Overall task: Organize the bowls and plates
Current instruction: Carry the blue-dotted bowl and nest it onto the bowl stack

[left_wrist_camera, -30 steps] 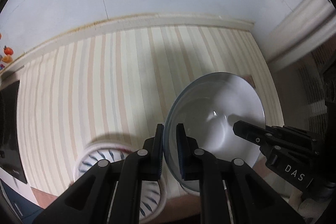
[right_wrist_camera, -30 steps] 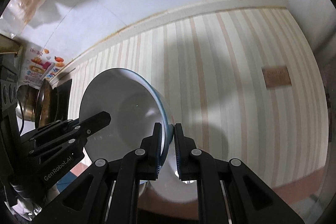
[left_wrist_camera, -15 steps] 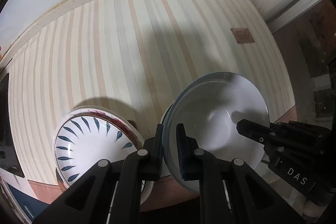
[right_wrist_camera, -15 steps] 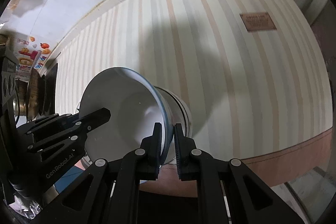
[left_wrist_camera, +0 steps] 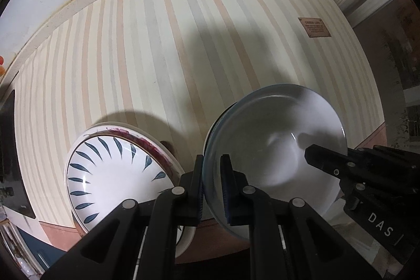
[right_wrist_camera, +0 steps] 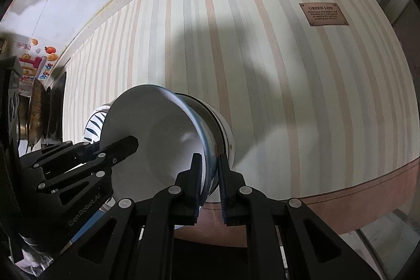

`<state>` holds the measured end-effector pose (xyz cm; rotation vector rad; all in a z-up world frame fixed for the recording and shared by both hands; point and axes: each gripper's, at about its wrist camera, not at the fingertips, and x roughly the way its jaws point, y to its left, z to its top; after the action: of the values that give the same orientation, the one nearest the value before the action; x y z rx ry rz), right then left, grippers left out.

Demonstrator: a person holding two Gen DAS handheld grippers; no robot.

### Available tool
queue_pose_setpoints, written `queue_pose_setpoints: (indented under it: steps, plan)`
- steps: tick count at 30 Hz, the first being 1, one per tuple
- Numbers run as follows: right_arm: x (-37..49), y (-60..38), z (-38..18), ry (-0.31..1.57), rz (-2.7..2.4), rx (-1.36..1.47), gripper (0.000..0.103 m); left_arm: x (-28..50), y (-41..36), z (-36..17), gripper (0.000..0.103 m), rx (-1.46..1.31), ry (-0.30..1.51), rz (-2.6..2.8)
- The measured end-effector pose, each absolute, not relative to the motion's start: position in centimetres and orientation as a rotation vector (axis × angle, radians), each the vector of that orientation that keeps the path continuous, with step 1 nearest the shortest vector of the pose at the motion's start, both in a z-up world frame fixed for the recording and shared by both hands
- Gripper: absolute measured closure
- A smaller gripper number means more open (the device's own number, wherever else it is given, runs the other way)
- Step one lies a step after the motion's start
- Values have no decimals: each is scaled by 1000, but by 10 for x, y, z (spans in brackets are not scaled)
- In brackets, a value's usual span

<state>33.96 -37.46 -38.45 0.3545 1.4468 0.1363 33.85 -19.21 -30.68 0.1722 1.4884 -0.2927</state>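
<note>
- Both grippers grip one white bowl by opposite sides of its rim.
- Left gripper: jaws nearly closed, pinching the bowl's rim between the pads; the bowl's hollow spreads to the right of the jaws.
- Right gripper: jaws likewise narrowed onto the rim, with the bowl opening to the left of them.
- From the left wrist, the right gripper reaches in at the bowl's far side, its finger tip dark against the white inside.
- From the right wrist, the left gripper shows the same way, its tip over the bowl's left half.
- Under the bowl, just past the right jaws, a second white bowl shows; whether the two touch I cannot tell.
- Left of the left jaws lies a plate with dark blue leaf marks, on top of a plate with a red pattern.
- All stand on a striped mat, which carries a brown label ahead and to the right of the right jaws.
</note>
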Motion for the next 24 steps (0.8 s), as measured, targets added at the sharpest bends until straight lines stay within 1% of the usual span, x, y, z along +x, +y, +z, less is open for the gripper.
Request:
queue_pose_setpoints:
  steps: [11, 24]
  plan:
    - [349, -370, -385, 1449, 138, 330, 87, 339, -187, -316, 93, 159, 1507, -263]
    - [346, -387, -386, 1428, 146, 446, 80, 339, -184, -312, 93, 113, 1504, -261]
